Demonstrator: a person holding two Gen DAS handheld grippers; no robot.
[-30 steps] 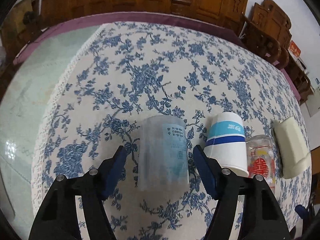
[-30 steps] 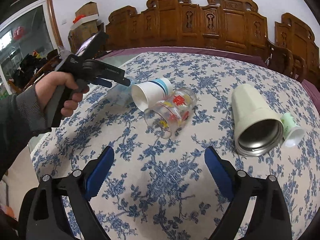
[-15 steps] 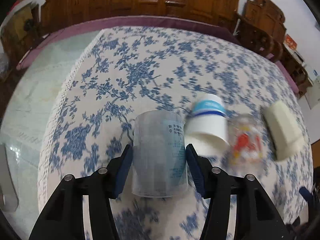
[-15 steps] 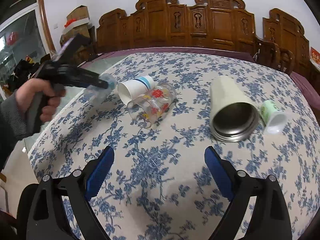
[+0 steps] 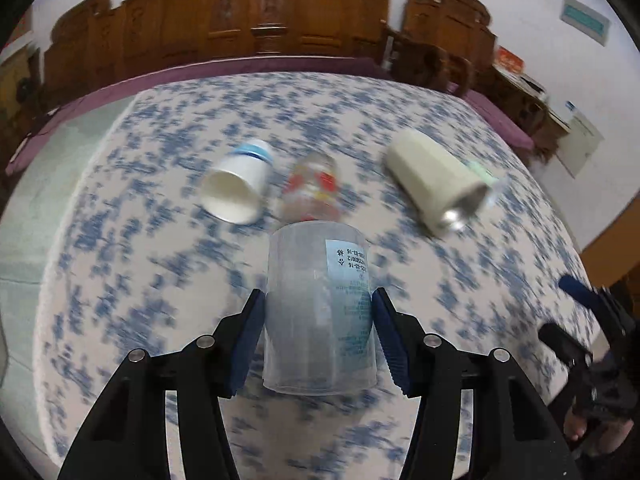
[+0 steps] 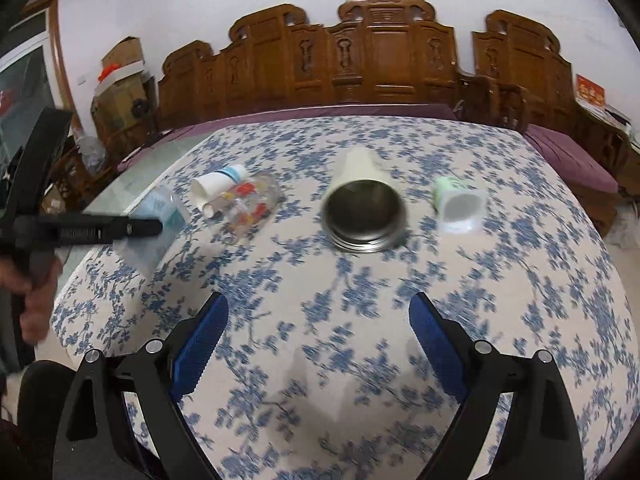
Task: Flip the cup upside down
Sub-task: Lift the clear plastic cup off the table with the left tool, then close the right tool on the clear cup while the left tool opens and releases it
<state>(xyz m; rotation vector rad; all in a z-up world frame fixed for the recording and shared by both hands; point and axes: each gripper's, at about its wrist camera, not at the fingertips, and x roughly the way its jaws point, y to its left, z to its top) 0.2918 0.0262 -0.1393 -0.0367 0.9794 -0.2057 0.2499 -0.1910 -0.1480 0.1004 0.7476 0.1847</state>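
Observation:
My left gripper [image 5: 318, 316] is shut on a clear plastic cup [image 5: 320, 312] with a blue printed label, held above the tablecloth. The same cup [image 6: 158, 222] shows in the right wrist view at the left, between the left gripper's [image 6: 158, 226] black fingers. My right gripper [image 6: 318, 336] is open and empty over the near part of the table. It shows at the right edge of the left wrist view [image 5: 576, 292].
On the blue-flowered tablecloth [image 6: 360, 300] lie a white paper cup with blue bands [image 5: 238, 188], a clear glass with red print [image 5: 314, 192], a cream steel-lined tumbler [image 6: 362, 204] and a small green-and-white cup [image 6: 456, 204]. Carved wooden chairs [image 6: 380, 48] stand behind.
My left gripper has lifted the clear cup off the table and swung toward the table's near side. The right gripper has tilted up and drawn back; it stays open.

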